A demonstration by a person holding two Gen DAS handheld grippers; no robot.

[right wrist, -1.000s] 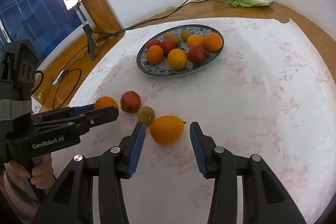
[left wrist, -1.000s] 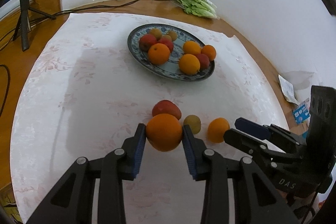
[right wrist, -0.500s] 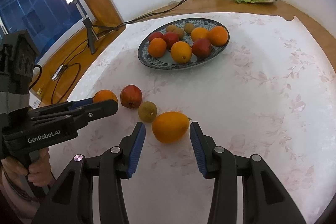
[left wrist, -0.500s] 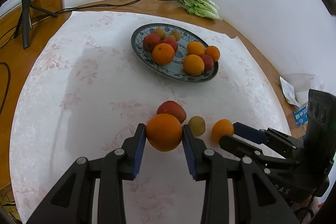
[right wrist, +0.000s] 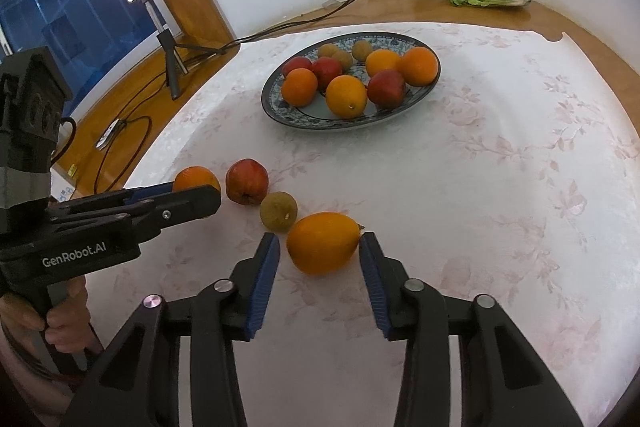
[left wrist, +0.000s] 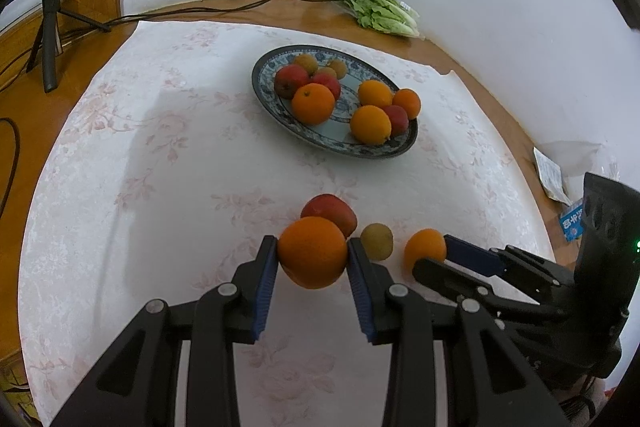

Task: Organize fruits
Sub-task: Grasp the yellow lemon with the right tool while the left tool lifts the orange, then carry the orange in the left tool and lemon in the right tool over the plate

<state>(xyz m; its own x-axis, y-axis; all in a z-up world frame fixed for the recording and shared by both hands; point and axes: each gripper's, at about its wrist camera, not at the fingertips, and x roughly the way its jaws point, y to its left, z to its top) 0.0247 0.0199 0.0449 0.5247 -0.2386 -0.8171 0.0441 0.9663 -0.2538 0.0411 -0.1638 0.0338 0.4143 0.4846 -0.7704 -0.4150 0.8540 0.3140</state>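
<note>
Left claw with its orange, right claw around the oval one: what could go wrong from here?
1. The right claw is open around the oval orange fruit; the brown fruit sits right beside it and could be nudged into the red apple on closing.
2. The left claw holds its orange by the sides only; a tilt could drop it.
3. The plate is already crowded, so added fruit may roll off.
</note>
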